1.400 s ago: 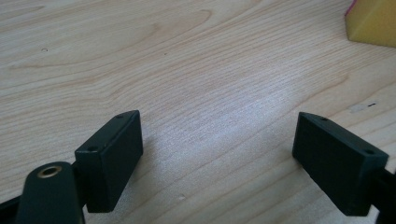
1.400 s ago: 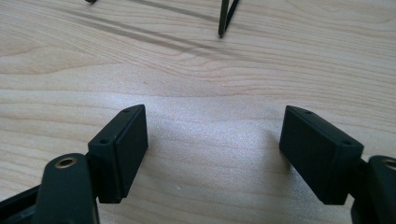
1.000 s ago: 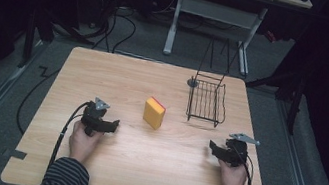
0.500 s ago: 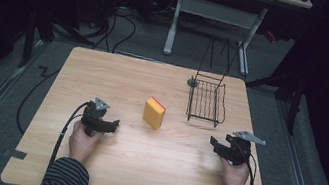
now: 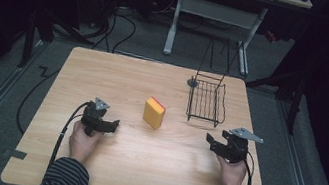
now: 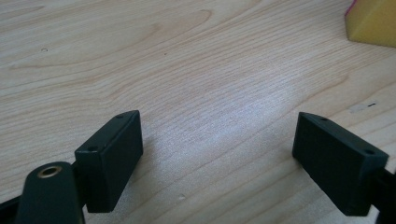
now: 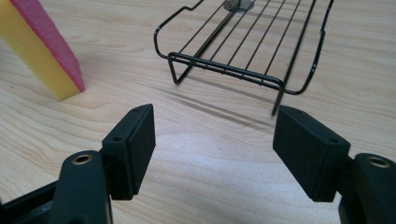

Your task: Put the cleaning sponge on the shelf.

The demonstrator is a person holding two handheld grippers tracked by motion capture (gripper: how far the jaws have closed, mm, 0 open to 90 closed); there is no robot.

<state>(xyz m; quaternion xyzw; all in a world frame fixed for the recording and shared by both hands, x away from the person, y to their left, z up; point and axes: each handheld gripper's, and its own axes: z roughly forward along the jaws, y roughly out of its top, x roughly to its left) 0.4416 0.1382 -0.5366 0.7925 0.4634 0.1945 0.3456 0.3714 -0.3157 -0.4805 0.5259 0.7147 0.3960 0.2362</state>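
Light wood surface (dark room, cables on floor): sponge center, wire rack beside; left claw, right claw both spread apart, empty.

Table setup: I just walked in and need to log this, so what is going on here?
A person sits at a wooden table with a gripper in each hand. The left gripper and the right gripper both rest low near the table's near side, jaws open and holding nothing. A yellow sponge with a pink face stands on edge mid-table between them, untouched. A black wire basket sits beyond the right gripper, apparently empty.
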